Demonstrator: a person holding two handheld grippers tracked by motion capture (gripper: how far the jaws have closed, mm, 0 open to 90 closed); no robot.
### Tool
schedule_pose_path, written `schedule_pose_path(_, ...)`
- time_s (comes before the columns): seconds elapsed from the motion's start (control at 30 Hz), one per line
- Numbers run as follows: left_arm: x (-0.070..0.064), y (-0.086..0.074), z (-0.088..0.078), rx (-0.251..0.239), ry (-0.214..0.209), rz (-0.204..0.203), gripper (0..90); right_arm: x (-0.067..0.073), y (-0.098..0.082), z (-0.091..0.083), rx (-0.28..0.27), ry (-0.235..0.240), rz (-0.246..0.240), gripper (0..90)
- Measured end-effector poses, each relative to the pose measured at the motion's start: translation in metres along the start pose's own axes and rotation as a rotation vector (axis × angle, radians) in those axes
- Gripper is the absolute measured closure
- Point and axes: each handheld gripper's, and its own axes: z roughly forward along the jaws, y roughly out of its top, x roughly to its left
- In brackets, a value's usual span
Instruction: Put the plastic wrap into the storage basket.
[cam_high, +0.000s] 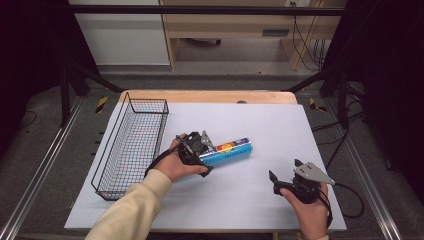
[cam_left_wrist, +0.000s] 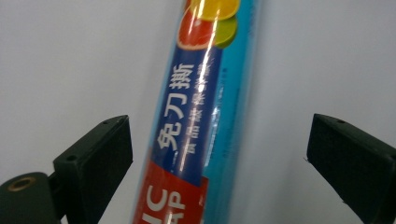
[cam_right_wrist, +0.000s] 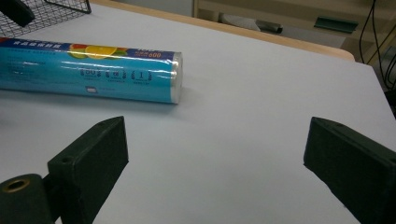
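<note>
A blue roll of cling film (cam_high: 227, 151) with citrus pictures lies on its side in the middle of the white sheet. My left gripper (cam_high: 205, 152) straddles its left end. In the left gripper view the roll (cam_left_wrist: 201, 116) runs up between the two black pads, which stand wide apart and clear of it, so my left gripper (cam_left_wrist: 222, 135) is open. My right gripper (cam_high: 285, 170) rests near the front right, open with nothing between its jaws. In the right gripper view my right gripper (cam_right_wrist: 215, 140) faces bare sheet, and the roll (cam_right_wrist: 88, 70) lies farther off at the upper left.
A black wire basket (cam_high: 111, 137) stands along the left side of the sheet, and its corner (cam_right_wrist: 46, 11) shows in the right gripper view. The white sheet (cam_high: 270, 120) covers a wooden table. Black frame bars and cables stand beyond the far edge.
</note>
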Motion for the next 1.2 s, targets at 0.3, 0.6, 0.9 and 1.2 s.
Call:
schedule_pose_path(0.3, 0.013, -0.002, 0.023, 0.058, -0.037, 0.009, 10.2, 0.000, -0.001, 0.002, 0.009, 0.016, -0.005, 7.1)
schedule_pose_path(0.6, 0.016, -0.002, 0.037, 0.100, -0.060, 0.012, 14.5, 0.002, -0.001, 0.004, 0.019, 0.031, -0.007, 8.1)
schedule_pose_path(0.9, 0.017, -0.001, 0.044, 0.106, -0.082, -0.005, 21.4, 0.003, -0.002, 0.004, 0.028, 0.043, -0.005, 9.2)
schedule_pose_path(1.2, 0.015, 0.000, 0.047, 0.129, -0.065, 0.010, 27.8, 0.003, -0.002, 0.005, 0.031, 0.051, -0.006, 9.8)
